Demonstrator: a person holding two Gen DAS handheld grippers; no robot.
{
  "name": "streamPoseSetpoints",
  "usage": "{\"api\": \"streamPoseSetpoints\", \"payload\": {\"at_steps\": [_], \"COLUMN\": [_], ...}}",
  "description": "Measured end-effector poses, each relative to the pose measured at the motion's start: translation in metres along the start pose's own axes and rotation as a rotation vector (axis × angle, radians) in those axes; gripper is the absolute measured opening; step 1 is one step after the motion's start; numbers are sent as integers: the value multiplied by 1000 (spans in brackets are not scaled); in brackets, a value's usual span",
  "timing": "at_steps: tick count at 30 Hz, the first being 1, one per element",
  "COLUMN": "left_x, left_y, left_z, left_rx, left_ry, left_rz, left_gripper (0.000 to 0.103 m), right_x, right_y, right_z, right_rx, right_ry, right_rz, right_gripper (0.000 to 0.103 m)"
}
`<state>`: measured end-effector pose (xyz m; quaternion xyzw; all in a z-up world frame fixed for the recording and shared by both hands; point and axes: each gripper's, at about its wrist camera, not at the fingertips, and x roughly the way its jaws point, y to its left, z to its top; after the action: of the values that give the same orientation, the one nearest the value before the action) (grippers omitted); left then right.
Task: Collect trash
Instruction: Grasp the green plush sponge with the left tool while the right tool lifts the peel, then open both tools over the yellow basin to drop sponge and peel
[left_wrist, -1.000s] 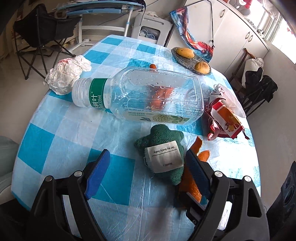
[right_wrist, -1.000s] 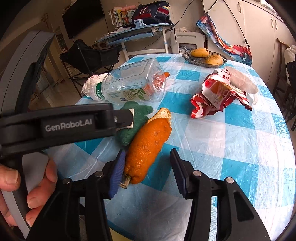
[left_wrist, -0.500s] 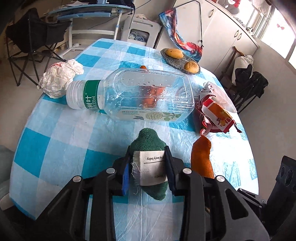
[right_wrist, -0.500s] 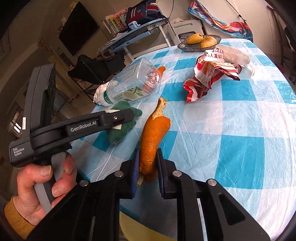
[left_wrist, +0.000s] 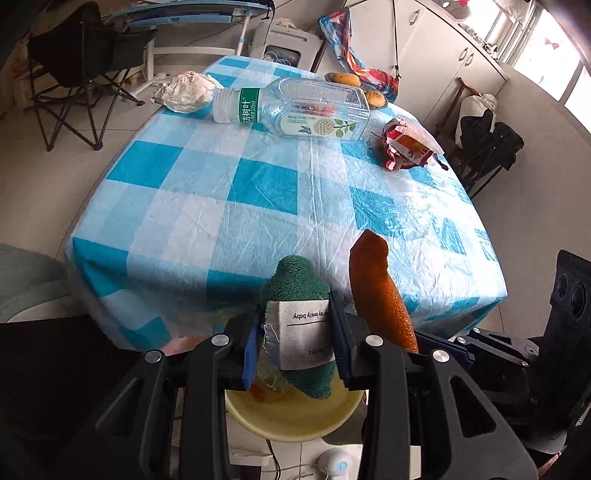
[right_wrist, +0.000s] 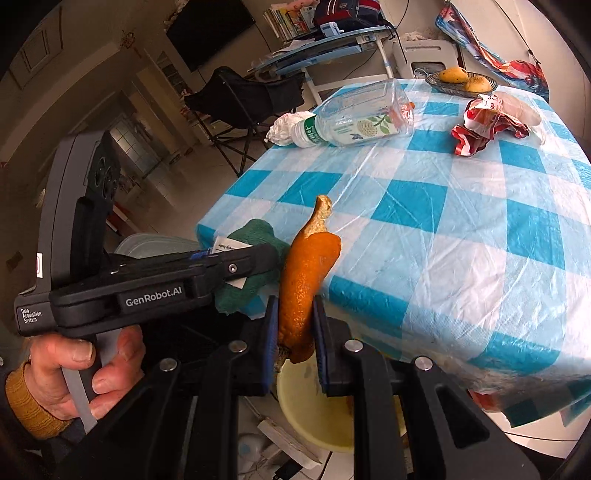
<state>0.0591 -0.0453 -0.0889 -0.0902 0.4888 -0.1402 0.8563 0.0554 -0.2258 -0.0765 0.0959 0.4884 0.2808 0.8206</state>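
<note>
**Two tools carrying trash over the bin**

Tools on both sides were closed on their loads at the near edge of the tabletop (left_wrist: 258, 192). The left tool (left_wrist: 295, 347) gripped a green cloth scrap (left_wrist: 295, 284) with a white label, its blue pads pressed against the scrap's sides. The right tool (right_wrist: 293, 332) pinched the lower end of an orange peel (right_wrist: 306, 266), which stood upright between the jaws. Both items hung clear of the checked cloth, above a yellow basin (left_wrist: 291, 417) on the floor below the table edge. The step in hand appeared to be transport to the bin, nearly complete. The next move would call for opening each tool over the basin so the pieces drop inside. Still on the far part of the tabletop were a plastic bottle (left_wrist: 295, 107), crumpled white paper (left_wrist: 184, 90) at far left, and a red wrapper (left_wrist: 404, 147) at far right.
</note>
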Motion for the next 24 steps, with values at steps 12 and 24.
{"api": "streamPoseSetpoints", "payload": {"at_steps": [12, 24], "left_x": [7, -73], "left_y": [6, 31], "left_z": [-20, 36], "left_rx": [43, -6], "left_ry": [100, -182], "left_rz": [83, 76], "left_gripper": [60, 74], "right_x": [11, 11], "right_y": [-13, -4], "right_z": [-19, 45], "right_rx": [50, -221], "right_ry": [100, 30], "right_rz": [-90, -193], "right_gripper": [41, 59]}}
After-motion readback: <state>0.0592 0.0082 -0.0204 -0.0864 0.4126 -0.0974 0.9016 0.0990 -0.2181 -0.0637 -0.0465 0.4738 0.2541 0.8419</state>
